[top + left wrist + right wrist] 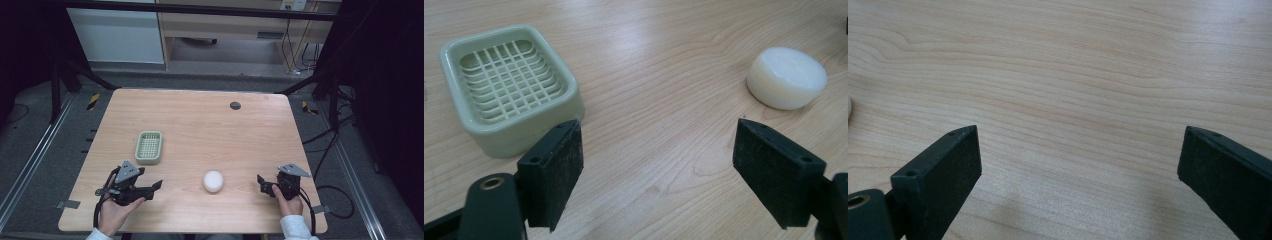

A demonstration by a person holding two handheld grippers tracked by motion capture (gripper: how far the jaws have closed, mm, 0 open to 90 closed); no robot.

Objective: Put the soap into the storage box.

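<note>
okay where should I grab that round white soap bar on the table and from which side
Grip the white soap bar across its curved side wall, coming down from above with one jaw on each side. It lies flat on the table as a low puck with bare wood all round, so any width across works. The open left gripper looks best placed.

White puck (round) between tongs

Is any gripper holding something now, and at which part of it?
Nothing is held. The left gripper and right gripper are both open over bare table; the white soap lies untouched between them.
</note>
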